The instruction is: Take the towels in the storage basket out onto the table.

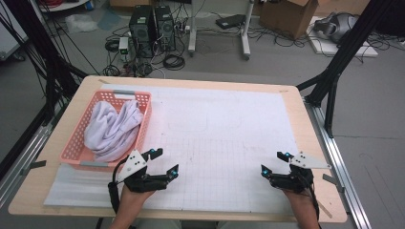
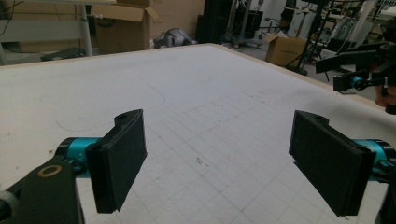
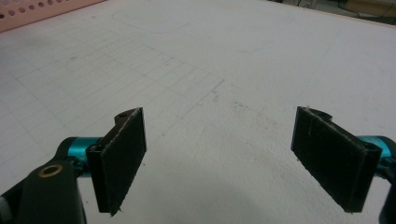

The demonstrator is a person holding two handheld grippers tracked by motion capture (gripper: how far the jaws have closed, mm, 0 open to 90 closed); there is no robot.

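Both tongs (image 1: 165, 161) (image 1: 273, 163) gape empty; towel (image 1: 112, 130) lies lengthwise along the basket (image 1: 71, 143).

Even, diffuse indoor light falls across the white mat (image 1: 224, 124) on the bench (image 1: 305, 124), bright without glare. Soft, faint shadows pool beneath the near black fingers (image 3: 119, 158) in the right gripper view. The high view is slightly soft and low in resolution; background clutter blurs in the left gripper view.
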